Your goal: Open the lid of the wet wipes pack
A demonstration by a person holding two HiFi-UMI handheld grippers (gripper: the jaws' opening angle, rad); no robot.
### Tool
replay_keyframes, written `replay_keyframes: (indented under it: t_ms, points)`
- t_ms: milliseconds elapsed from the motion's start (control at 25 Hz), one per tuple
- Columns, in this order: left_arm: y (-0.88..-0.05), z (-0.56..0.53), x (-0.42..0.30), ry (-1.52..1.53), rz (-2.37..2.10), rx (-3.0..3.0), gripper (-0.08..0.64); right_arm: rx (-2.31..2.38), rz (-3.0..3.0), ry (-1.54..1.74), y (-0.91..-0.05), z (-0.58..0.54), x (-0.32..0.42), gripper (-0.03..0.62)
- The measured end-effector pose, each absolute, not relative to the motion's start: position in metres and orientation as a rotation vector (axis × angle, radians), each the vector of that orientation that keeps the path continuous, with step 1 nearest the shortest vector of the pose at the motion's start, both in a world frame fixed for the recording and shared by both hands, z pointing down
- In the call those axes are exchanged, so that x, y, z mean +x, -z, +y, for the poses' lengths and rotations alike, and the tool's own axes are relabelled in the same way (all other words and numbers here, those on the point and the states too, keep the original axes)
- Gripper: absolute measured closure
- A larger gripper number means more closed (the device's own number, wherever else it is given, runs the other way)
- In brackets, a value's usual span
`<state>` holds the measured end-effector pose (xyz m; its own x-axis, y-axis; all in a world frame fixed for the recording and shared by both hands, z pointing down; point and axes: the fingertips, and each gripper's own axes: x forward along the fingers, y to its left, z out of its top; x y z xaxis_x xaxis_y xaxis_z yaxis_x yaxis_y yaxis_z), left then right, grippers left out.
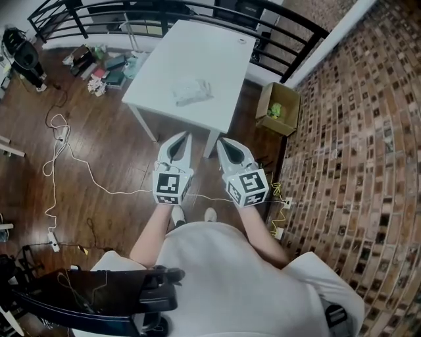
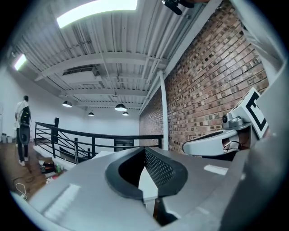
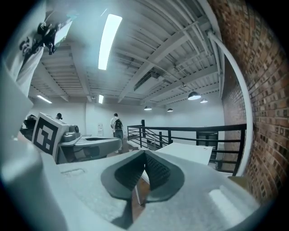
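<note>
The wet wipes pack point(image 1: 192, 91) lies as a pale, crinkled packet on the white table point(image 1: 217, 59), left of its middle. Its lid cannot be made out from here. Both grippers hang in the air short of the table's near edge, well away from the pack. My left gripper point(image 1: 182, 136) has its jaws together with nothing between them. My right gripper point(image 1: 223, 142) is likewise shut and empty. In the left gripper view my left gripper point(image 2: 145, 149) points level toward the railing; the right gripper point(image 3: 145, 153) looks over the table point(image 3: 192, 152).
A black railing point(image 1: 164, 8) runs behind the table and a brick wall point(image 1: 355, 125) stands on the right. An open cardboard box point(image 1: 277, 108) sits by the table's right corner. Cables point(image 1: 62, 155) trail over the wooden floor, with clutter point(image 1: 99, 66) at the left. A person point(image 3: 118, 126) stands far off.
</note>
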<state>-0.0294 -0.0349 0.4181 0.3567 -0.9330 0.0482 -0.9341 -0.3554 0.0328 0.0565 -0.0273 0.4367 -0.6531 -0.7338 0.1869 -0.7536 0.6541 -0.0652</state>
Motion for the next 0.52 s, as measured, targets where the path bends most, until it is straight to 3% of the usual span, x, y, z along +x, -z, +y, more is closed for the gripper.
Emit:
replay_keyframes:
  t_ms: [520]
  points:
    - [-0.429,-0.015,-0.055,-0.085,-1.757,2.575,0.543,1.249,-2.689,-0.251,-0.451,-0.013,0.042,0.600]
